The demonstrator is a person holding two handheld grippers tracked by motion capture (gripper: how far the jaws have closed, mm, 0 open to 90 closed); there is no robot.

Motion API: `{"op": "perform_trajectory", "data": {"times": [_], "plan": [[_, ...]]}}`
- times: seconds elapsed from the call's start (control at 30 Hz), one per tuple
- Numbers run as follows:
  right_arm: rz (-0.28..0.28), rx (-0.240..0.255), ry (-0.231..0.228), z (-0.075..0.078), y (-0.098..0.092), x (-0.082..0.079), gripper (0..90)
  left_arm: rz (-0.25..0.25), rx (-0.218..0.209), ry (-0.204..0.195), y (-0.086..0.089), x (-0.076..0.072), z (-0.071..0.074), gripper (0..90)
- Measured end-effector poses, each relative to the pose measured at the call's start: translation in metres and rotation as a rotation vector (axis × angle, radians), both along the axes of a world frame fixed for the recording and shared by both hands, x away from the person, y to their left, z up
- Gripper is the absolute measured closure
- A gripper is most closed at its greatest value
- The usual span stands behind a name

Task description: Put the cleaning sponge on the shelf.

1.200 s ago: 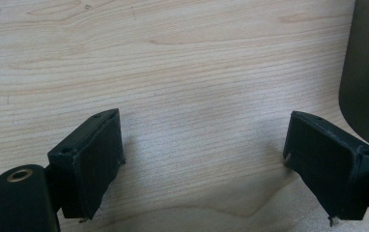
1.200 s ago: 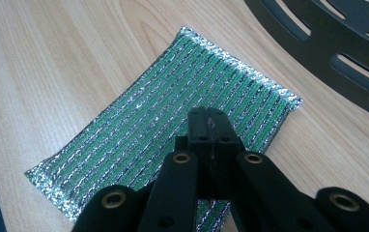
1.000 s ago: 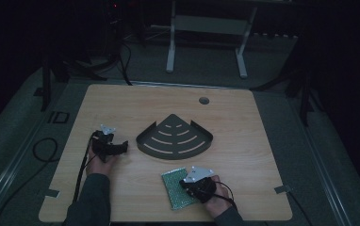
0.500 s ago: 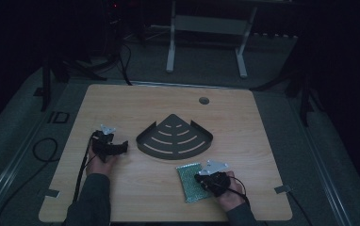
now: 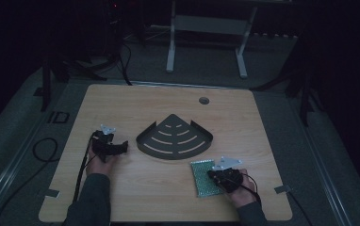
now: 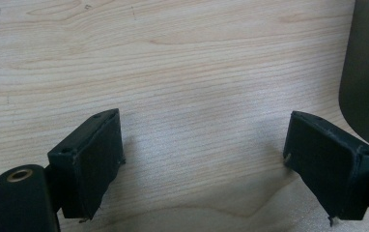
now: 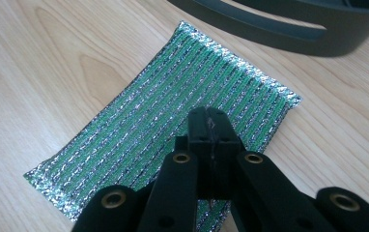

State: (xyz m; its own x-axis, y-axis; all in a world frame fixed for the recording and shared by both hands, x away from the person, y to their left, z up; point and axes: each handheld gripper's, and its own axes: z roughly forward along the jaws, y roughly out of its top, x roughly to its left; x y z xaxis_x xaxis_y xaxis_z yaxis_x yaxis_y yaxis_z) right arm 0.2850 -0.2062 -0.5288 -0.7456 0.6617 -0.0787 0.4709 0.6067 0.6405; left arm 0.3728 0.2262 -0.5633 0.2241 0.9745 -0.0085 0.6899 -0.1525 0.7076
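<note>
The green scouring pad (image 7: 163,116) is lying flat on the counter (image 5: 135,106), just under and ahead of our right gripper's (image 7: 210,126) fingers, which are pressed together on its near edge. We are judging it not yet placed in the dark corner rack (image 5: 174,139) beyond. Our left gripper's (image 6: 204,159) fingers are standing apart, holding nothing.
</note>
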Motion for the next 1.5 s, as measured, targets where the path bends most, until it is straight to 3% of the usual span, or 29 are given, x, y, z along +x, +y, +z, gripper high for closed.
{"op": "perform_trajectory", "data": {"times": [0.57,0.83,1.23,1.5], "plan": [[-0.017,0.003,0.018,0.002,-0.020,-0.016,89.7,0.000,0.000,0.000,0.000,0.000,0.000,14.2],[-0.056,0.002,0.017,0.002,-0.030,-0.011,89.7,0.000,0.000,0.000,0.000,0.000,0.000,14.2],[-0.058,0.009,0.020,0.010,-0.033,-0.006,88.3,0.000,0.000,0.000,0.000,0.000,0.000,14.2],[-0.030,-0.047,0.051,0.023,-0.031,0.009,81.4,0.000,0.000,0.000,0.000,0.000,0.000,14.2]]}}
